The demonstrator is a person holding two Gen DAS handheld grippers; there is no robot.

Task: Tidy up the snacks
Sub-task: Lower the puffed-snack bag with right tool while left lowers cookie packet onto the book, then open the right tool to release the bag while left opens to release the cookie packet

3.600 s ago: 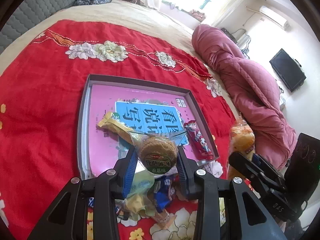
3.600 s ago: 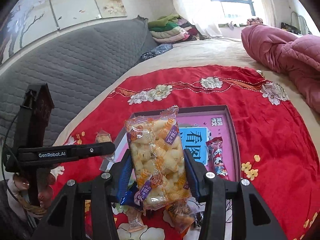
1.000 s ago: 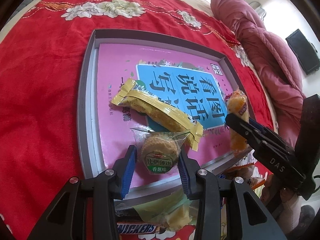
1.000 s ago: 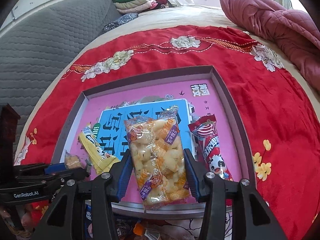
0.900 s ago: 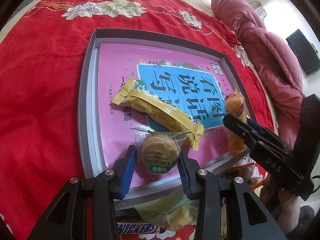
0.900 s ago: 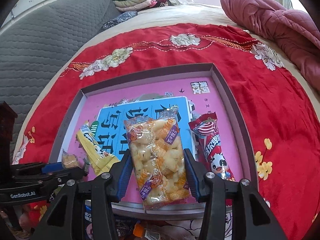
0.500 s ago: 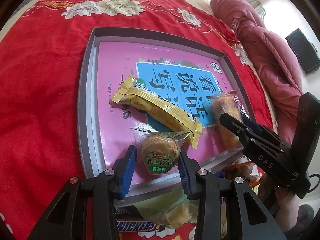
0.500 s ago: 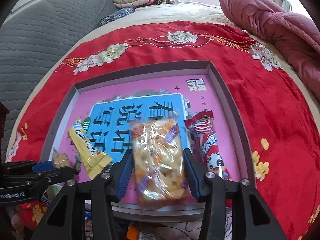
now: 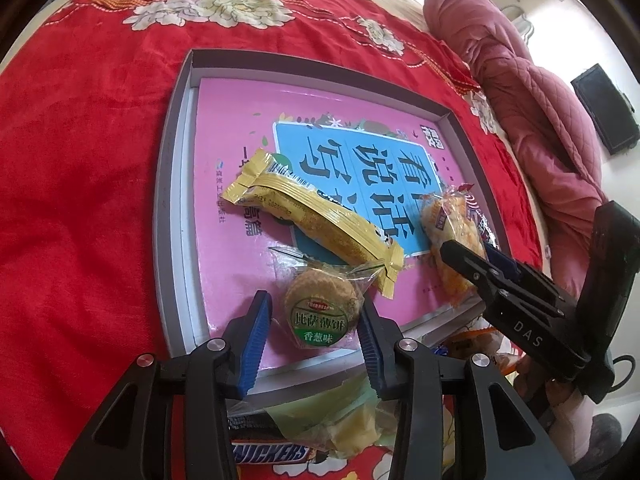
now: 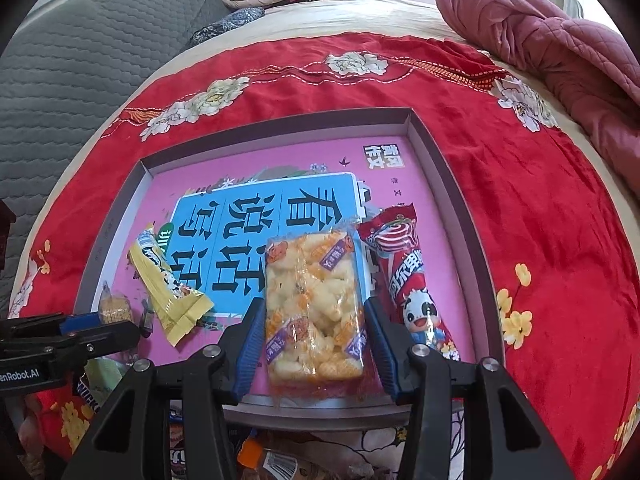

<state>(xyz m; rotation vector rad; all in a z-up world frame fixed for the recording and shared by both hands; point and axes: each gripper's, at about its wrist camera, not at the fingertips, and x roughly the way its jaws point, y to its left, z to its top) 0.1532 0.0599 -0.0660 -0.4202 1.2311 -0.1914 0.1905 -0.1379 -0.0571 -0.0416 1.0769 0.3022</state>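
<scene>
A grey-rimmed tray (image 9: 176,184) with a pink printed bottom lies on the red blanket. My left gripper (image 9: 312,328) is low over its near edge, jaws opening. A round cracker packet (image 9: 320,308) lies on the tray between the pads, with a gap at the left pad. My right gripper (image 10: 314,320) is shut on a clear bag of puffed snacks (image 10: 312,304), whose base is down at the tray's (image 10: 280,118) near rim. A yellow bar packet (image 9: 312,216) and a red milk-candy packet (image 10: 408,272) lie inside.
Loose snacks lie on the blanket just before the tray: a Snickers bar (image 9: 272,454) and a pale green packet (image 9: 320,408). A pink quilt (image 10: 540,20) is heaped at the right, and a grey padded headboard (image 10: 80,40) rises at the left.
Both grippers came from the snack pile to the tray with their packets. In the last second the right one brought the puff bag in beside the red packet, and the left pads parted slightly.
</scene>
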